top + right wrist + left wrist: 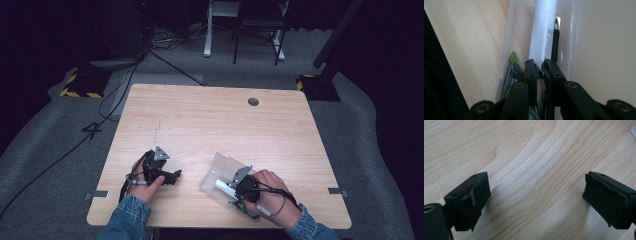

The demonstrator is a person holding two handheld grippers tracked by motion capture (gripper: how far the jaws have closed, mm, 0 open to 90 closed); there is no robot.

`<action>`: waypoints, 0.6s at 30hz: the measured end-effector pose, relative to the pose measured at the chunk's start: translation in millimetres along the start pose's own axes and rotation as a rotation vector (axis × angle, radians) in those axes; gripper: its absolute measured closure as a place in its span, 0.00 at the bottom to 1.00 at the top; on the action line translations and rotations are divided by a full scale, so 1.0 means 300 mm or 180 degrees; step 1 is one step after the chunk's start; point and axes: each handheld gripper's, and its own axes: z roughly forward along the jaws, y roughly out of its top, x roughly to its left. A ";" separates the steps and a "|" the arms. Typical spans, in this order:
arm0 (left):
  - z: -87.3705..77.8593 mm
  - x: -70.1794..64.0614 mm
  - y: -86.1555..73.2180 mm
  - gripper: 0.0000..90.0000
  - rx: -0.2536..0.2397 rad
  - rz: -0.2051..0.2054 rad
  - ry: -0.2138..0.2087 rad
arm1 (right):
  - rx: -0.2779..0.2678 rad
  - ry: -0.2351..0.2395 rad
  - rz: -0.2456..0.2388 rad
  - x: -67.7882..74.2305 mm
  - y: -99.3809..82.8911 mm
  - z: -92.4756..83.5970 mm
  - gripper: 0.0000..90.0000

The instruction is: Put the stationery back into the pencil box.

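A clear plastic box (pixel 214 172) lies open near the table's front edge, its lid (pixel 604 50) standing up. Inside it lie a white tube (pixel 544 32), a black pen clip (pixel 555 45) beside the tube and a green-tipped tape dispenser (pixel 512 67). My right gripper (pixel 538 65) reaches into the box with its jaws shut at the tube's near end; I cannot tell whether anything is pinched between them. In the high view my right gripper (pixel 229 187) lies over the box's near end. My left gripper (pixel 536 195) rests open over bare wood, also seen as the left gripper (pixel 176 176) to the box's left.
The wooden table (pixel 215 125) has a round cable hole (pixel 253 102) at its far right. Cables (pixel 115 95) run over the grey floor on the left. Yellow-and-black stand bases (pixel 80 87) sit beyond both far corners, and furniture legs (pixel 207 30) stand behind.
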 end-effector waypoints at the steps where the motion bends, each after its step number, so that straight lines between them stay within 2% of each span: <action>1: 0.000 0.000 0.000 0.08 0.0000 -0.0001 -0.0001 | 0.0003 -0.0005 -0.0009 0.000 0.000 0.001 0.90; 8: 0.000 0.000 0.000 0.08 0.0000 0.0000 0.0000 | 0.0059 -0.0052 -0.0052 0.006 0.000 0.002 0.90; 11: 0.000 0.000 0.000 0.08 0.0000 0.0001 0.0001 | 0.0151 -0.0095 -0.0062 0.015 0.001 0.010 0.83; 13: 0.000 0.000 0.000 0.08 0.0000 0.0000 0.0000 | 0.0149 -0.0099 -0.0078 0.016 0.000 0.014 0.83; 18: 0.000 0.000 0.000 0.08 0.0002 0.0000 0.0003 | 0.0147 -0.0077 0.0011 0.010 0.000 0.015 0.84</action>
